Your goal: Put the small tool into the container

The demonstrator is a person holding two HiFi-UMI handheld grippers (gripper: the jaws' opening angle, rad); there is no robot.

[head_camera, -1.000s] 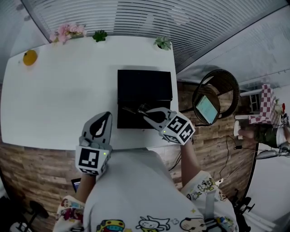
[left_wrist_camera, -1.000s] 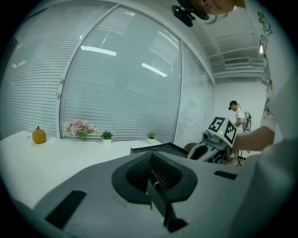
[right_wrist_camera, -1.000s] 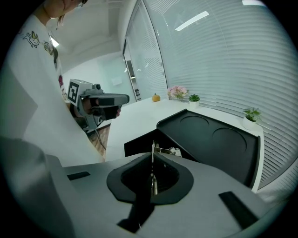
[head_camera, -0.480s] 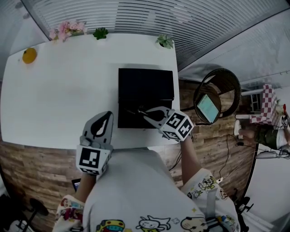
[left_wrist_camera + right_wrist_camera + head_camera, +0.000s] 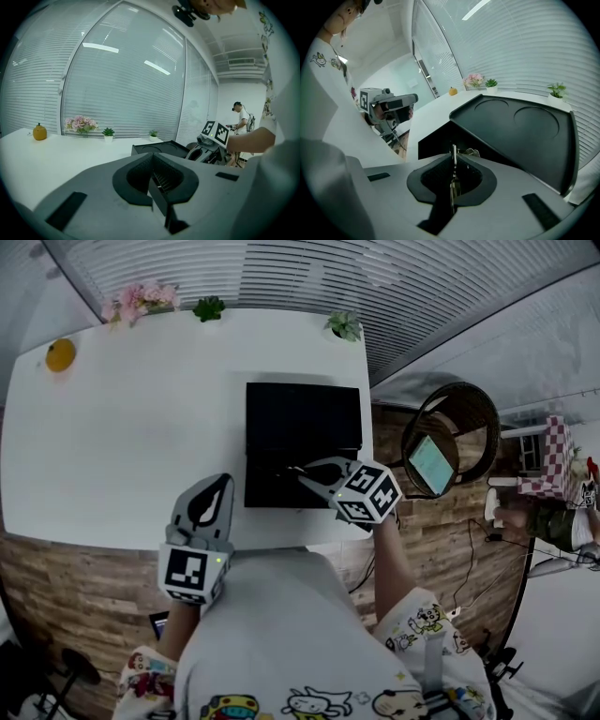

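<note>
Pinching the small tool (image 5: pixel 453 152) edge-on between closed fingers (image 5: pixel 436 177), the right gripper (image 5: pixel 307 474) reaches over the near part of the black container (image 5: pixel 300 418), which stands on the white counter (image 5: pixel 131 427) toward its right end. The thin metal tool pokes out just past the fingertips, above the container's near edge; whether it touches the container cannot be told. The container's top shows two shallow round recesses. The left gripper (image 5: pixel 222 482) hangs well apart, over the counter's near edge to the left of the container, its fingers (image 5: pixel 140 176) pressed together with nothing between them. Along the counter's far edge sit an orange fruit (image 5: pixel 60 355), pink flowers (image 5: pixel 136 301) and two small potted plants (image 5: pixel 208 308), against window blinds.
</note>
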